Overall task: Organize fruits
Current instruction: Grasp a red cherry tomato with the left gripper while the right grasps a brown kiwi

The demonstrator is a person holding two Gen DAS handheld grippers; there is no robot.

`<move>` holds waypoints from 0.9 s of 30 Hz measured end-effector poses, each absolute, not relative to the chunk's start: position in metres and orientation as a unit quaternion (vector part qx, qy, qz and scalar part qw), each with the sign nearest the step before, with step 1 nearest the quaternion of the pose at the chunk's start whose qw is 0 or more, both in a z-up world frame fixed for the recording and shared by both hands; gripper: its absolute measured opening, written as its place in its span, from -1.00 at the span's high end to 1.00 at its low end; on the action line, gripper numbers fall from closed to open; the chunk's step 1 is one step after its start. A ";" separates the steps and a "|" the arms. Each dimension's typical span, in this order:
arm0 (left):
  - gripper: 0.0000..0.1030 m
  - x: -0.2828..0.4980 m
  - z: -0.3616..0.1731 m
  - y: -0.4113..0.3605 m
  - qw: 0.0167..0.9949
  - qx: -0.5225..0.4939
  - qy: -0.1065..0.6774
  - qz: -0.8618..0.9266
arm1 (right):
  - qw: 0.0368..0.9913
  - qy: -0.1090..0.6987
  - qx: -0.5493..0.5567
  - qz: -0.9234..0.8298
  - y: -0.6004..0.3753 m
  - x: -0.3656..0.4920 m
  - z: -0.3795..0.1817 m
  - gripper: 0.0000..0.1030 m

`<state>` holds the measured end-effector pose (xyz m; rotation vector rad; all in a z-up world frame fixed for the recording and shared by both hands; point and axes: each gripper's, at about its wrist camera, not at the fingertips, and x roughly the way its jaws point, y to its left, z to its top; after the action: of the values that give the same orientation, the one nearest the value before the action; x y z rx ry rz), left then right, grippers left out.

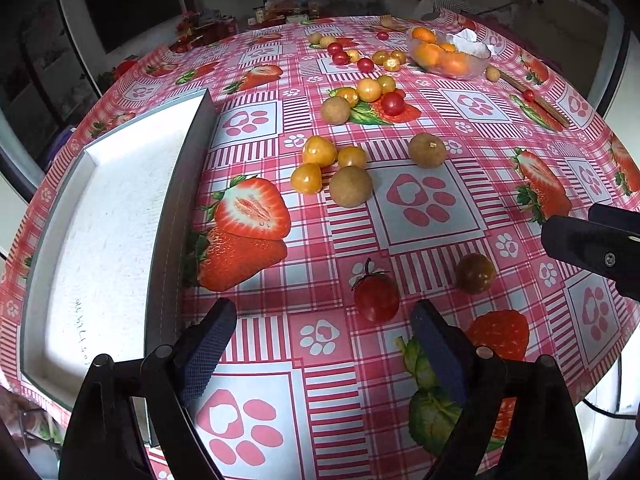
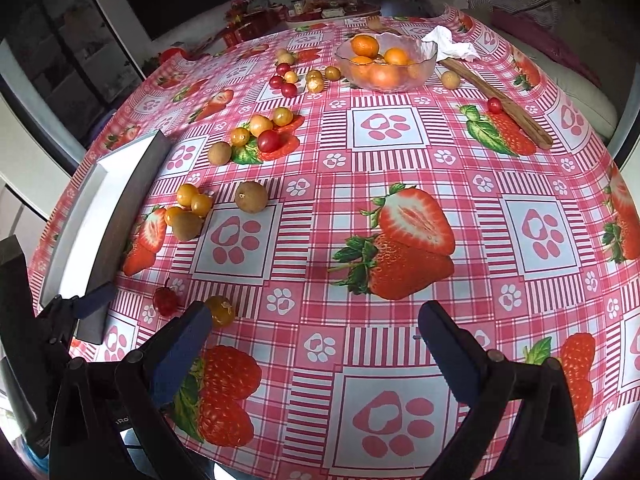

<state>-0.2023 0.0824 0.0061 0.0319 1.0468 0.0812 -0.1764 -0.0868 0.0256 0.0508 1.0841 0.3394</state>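
My left gripper is open and empty, low over the tablecloth. A red cherry tomato lies just ahead of it, a dark brownish tomato to its right. Further on lie yellow tomatoes and brown longans. A white tray with a dark rim sits at the left. My right gripper is open and empty; the dark tomato lies by its left finger, the red tomato further left. A glass bowl of oranges stands far back.
More small red and yellow fruits are scattered across the middle and back of the strawberry-print cloth. A wooden stick and a crumpled tissue lie near the bowl. The right gripper's finger shows at the left view's right edge.
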 end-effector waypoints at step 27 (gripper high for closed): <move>0.58 -0.199 0.017 0.089 0.868 -0.070 0.490 -0.034 | 0.829 0.512 -0.054 0.219 -0.014 -0.113 0.004 0.47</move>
<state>-0.1986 0.0888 0.0172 -0.1455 1.0262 -0.0720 -0.1132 -0.0143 0.0044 -0.1142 1.0863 0.4658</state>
